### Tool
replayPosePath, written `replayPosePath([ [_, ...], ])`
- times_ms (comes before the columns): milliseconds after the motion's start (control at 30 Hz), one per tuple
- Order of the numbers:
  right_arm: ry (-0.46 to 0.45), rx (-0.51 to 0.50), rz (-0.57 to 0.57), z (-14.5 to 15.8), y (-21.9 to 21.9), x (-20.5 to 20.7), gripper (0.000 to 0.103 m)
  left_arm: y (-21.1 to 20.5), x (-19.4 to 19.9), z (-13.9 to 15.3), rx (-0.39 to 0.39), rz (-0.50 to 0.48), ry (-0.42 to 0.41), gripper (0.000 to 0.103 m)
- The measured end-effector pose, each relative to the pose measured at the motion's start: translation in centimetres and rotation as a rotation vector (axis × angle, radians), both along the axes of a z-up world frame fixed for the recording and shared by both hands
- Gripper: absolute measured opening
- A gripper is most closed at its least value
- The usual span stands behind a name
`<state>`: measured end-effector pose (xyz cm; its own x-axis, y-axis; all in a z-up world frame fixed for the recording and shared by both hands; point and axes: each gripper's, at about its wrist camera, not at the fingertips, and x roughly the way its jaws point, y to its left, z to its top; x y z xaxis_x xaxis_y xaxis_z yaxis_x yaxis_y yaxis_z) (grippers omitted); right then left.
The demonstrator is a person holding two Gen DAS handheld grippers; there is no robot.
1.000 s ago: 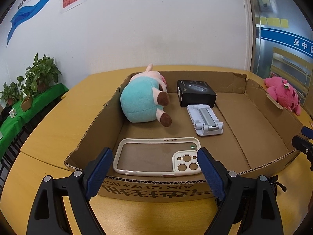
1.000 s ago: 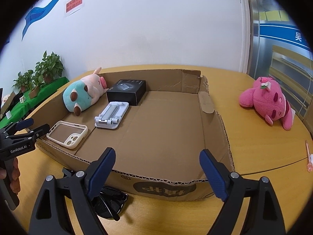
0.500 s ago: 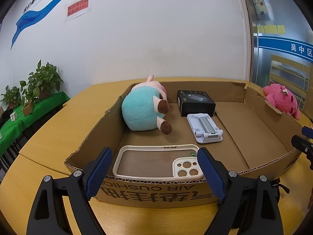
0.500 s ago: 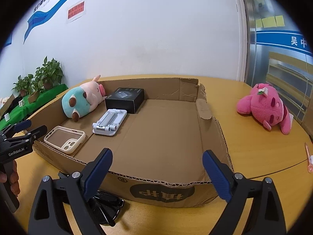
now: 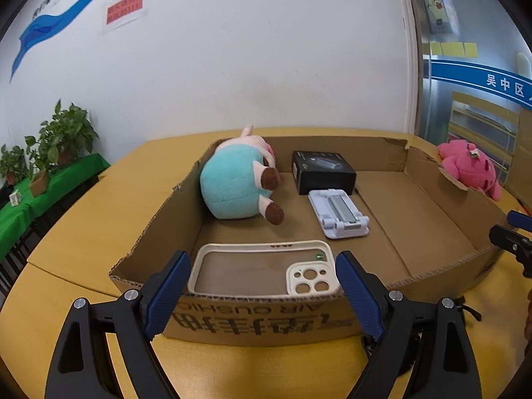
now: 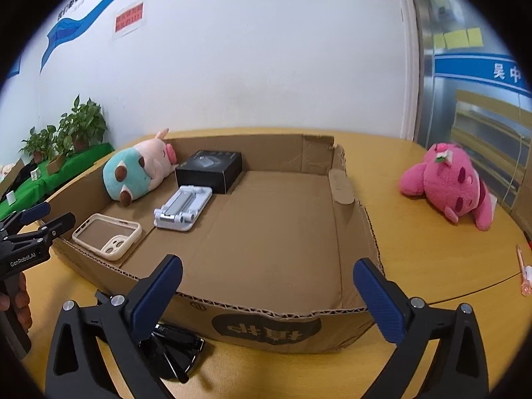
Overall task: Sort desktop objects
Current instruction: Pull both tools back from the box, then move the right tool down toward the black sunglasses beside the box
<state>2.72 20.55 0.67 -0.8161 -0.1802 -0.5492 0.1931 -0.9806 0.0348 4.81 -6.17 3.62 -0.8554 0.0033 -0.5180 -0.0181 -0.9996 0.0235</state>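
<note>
An open cardboard box (image 5: 252, 319) (image 6: 266, 329) holds a teal and pink pig plush (image 5: 232, 189) (image 6: 133, 173), a black carton (image 5: 322, 171) (image 6: 209, 168), a white phone stand (image 5: 339, 212) (image 6: 183, 207) and a cream phone case (image 5: 266, 271) (image 6: 106, 236). A pink plush (image 6: 449, 183) (image 5: 465, 169) lies on the table outside the box, to its right. My left gripper (image 5: 261, 256) hangs open before the box's front wall, level with the phone case. My right gripper (image 6: 267, 261) is in front of the box's bare right half, its jaws opening with nothing between them.
Black sunglasses (image 6: 176, 349) lie on the wooden table (image 6: 415, 266) just in front of the box. A pink pen (image 6: 523, 269) rests at the far right edge. Potted plants (image 5: 63, 133) stand on a green-covered bench to the left. A white wall is behind.
The right gripper's jaws have spread wider. The left gripper and every object stay where they were.
</note>
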Motion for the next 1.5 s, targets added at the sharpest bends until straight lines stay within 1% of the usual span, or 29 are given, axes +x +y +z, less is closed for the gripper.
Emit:
replayPosePath([
  [67, -0.010, -0.023, 0.009, 0.7, 0.7, 0.6, 0.102, -0.1, 0.6, 0.6, 0.009, -0.020, -0.034, 0.092],
  [133, 0.008, -0.071, 0.049, 1.6, 1.4, 1.9, 0.102, -0.1, 1.7, 1.2, 0.029, -0.047, -0.047, 0.092],
  [200, 0.015, -0.124, 0.134, 2.2, 1.7, 3.4, 0.102, -0.1, 2.9, 1.6, 0.048, -0.077, -0.042, 0.092],
  [233, -0.005, -0.147, 0.202, 2.1, 1.5, 4.1, 0.102, 0.0, 3.5, 1.7, 0.054, -0.089, -0.044, 0.092],
  [300, -0.062, -0.157, 0.306, 1.5, 0.5, 4.5, 0.102, 0.3, 4.1, 1.5, 0.053, -0.105, -0.063, 0.092],
  [367, -0.134, -0.147, 0.377, 0.1, -1.0, 4.3, 0.102, 0.7, 4.3, 1.0, 0.040, -0.117, -0.099, 0.092],
  [433, -0.198, -0.148, 0.384, -1.2, -1.8, 3.4, 0.102, 1.1, 4.2, 0.3, 0.040, -0.120, -0.130, 0.092],
  [467, -0.246, -0.168, 0.386, -2.1, -2.3, 2.6, 0.102, 1.1, 4.2, 0.1, 0.046, -0.119, -0.137, 0.092],
  [533, -0.301, -0.195, 0.377, -3.3, -2.7, 1.4, 0.102, 0.8, 4.0, -0.4, 0.090, -0.116, -0.166, 0.092],
  [633, -0.349, -0.176, 0.383, -4.3, -3.7, 0.3, 0.102, 0.2, 3.6, -1.0, 0.127, -0.111, -0.210, 0.092],
  [733, -0.384, -0.146, 0.444, -5.1, -5.3, 0.3, 0.102, -0.1, 3.3, -1.4, 0.139, -0.094, -0.234, 0.092],
  [800, -0.409, -0.134, 0.499, -5.5, -6.5, 0.9, 0.103, -0.4, 3.3, -1.7, 0.154, -0.091, -0.247, 0.092],
  [867, -0.443, -0.115, 0.612, -5.6, -7.9, 2.2, 0.103, -0.5, 3.4, -1.9, 0.158, -0.095, -0.256, 0.092],
  [967, -0.436, -0.134, 0.725, -4.8, -8.1, 3.5, 0.102, -0.6, 3.5, -2.0, 0.156, -0.099, -0.271, 0.092],
  [1033, -0.405, -0.146, 0.701, -4.1, -7.4, 3.4, 0.102, -0.7, 3.6, -2.3, 0.170, -0.105, -0.290, 0.092],
  [1133, -0.365, -0.122, 0.610, -3.9, -7.0, 1.9, 0.102, -0.7, 3.4, -2.9, 0.211, -0.137, -0.343, 0.092],
  [1167, -0.358, -0.110, 0.596, -4.0, -7.3, 1.3, 0.102, -0.6, 3.4, -3.1, 0.216, -0.143, -0.355, 0.092],
  [1233, -0.348, -0.098, 0.607, -4.3, -7.9, 0.9, 0.102, -0.2, 3.5, -3.2, 0.211, -0.151, -0.366, 0.092],
  [1367, -0.406, -0.063, 0.648, -5.6, -10.1, 1.4, 0.100, -0.1, 3.6, -3.4, 0.224, -0.165, -0.379, 0.092],
  [1433, -0.420, -0.043, 0.646, -6.0, -10.6, 2.6, 0.100, -0.3, 3.5, -3.7, 0.257, -0.184, -0.402, 0.092],
  [1500, -0.431, -0.054, 0.653, -6.0, -10.6, 3.4, 0.100, -0.4, 3.4, -4.2, 0.303, -0.200, -0.426, 0.092],
])
